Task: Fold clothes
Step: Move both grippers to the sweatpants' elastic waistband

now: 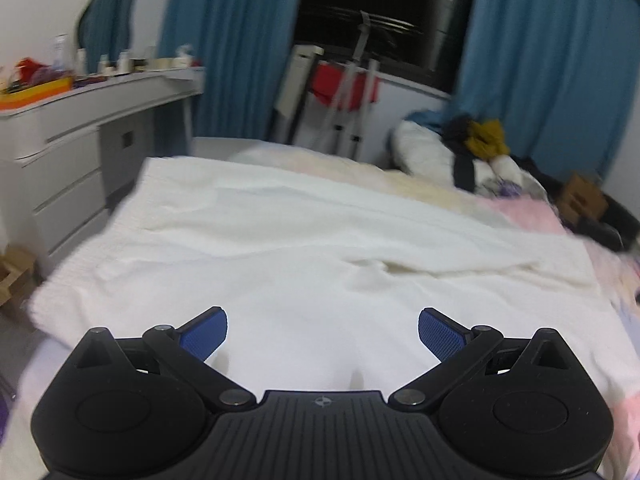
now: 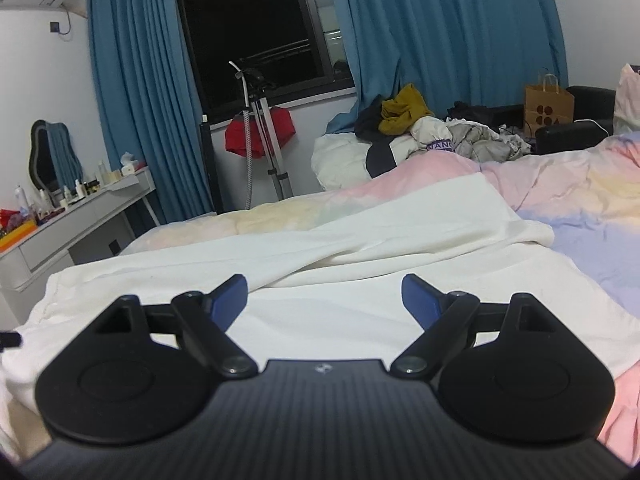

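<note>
A white knit garment (image 1: 280, 240) lies spread flat across the bed, with a long fold or sleeve (image 1: 460, 260) crossing it toward the right. My left gripper (image 1: 323, 330) hovers just above its near part, open, nothing between the blue pads. In the right wrist view the same white garment (image 2: 360, 248) stretches across the bed, one sleeve (image 2: 420, 216) angled toward the far right. My right gripper (image 2: 325, 298) stands open over the garment's near edge, holding nothing.
The bed has a pastel pink and lilac duvet (image 2: 580, 208). A pile of clothes (image 2: 420, 128) sits at the bed's far end. A grey dresser (image 1: 80, 140) with bottles stands left. A stand with a red cloth (image 2: 260, 132) is by the window, a paper bag (image 2: 548, 104) far right.
</note>
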`<action>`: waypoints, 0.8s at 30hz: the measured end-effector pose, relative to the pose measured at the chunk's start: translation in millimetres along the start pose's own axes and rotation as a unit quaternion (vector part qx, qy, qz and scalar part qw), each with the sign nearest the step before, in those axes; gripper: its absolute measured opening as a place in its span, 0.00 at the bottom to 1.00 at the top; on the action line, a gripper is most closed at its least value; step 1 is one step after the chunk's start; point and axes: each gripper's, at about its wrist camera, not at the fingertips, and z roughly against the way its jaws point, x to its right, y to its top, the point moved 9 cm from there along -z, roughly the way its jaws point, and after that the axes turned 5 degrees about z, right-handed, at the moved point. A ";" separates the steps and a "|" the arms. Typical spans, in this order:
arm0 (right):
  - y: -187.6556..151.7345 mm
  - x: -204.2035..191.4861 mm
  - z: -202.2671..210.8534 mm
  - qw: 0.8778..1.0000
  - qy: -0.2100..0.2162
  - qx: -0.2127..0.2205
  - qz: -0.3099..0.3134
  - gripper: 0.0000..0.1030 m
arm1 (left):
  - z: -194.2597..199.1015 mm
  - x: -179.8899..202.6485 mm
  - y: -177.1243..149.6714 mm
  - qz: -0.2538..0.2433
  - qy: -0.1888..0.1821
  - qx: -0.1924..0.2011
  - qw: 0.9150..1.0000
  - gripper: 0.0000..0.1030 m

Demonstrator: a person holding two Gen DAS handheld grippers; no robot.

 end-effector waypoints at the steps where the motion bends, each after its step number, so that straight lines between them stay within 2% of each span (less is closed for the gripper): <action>1: -0.2 1.4 0.4 1.000 0.000 0.000 -0.003 0.83 | 3.2 -10.7 4.1 0.007 0.010 -0.005 1.000 1.00; 4: 1.4 3.6 0.1 1.000 -0.001 0.002 -0.011 0.83 | 9.2 -49.6 10.1 0.045 0.037 -0.030 0.998 1.00; 7: 1.8 4.5 -0.7 1.000 -0.005 0.000 -0.007 0.83 | 6.7 -91.9 12.6 0.129 0.054 -0.063 0.988 1.00; 12: -11.2 15.7 -10.1 0.999 -0.027 -0.041 -0.015 0.83 | -2.1 -154.4 6.3 0.256 0.093 -0.120 0.955 0.96; 13: -13.8 18.0 -11.8 0.998 -0.031 -0.050 -0.017 0.83 | -3.1 -164.7 3.2 0.278 0.094 -0.128 0.947 0.96; 16: -19.6 26.4 -15.1 0.996 -0.043 -0.067 -0.029 0.83 | -8.2 -194.0 -10.9 0.359 0.075 -0.151 0.918 0.95; 20: -18.9 44.4 -10.1 0.994 -0.049 -0.062 -0.069 0.83 | -8.7 -217.7 -21.2 0.421 0.052 -0.144 0.894 0.94; 24: -16.6 83.9 -4.0 0.985 -0.059 -0.054 -0.154 0.83 | -4.3 -227.2 -20.0 0.448 0.033 -0.118 0.886 0.94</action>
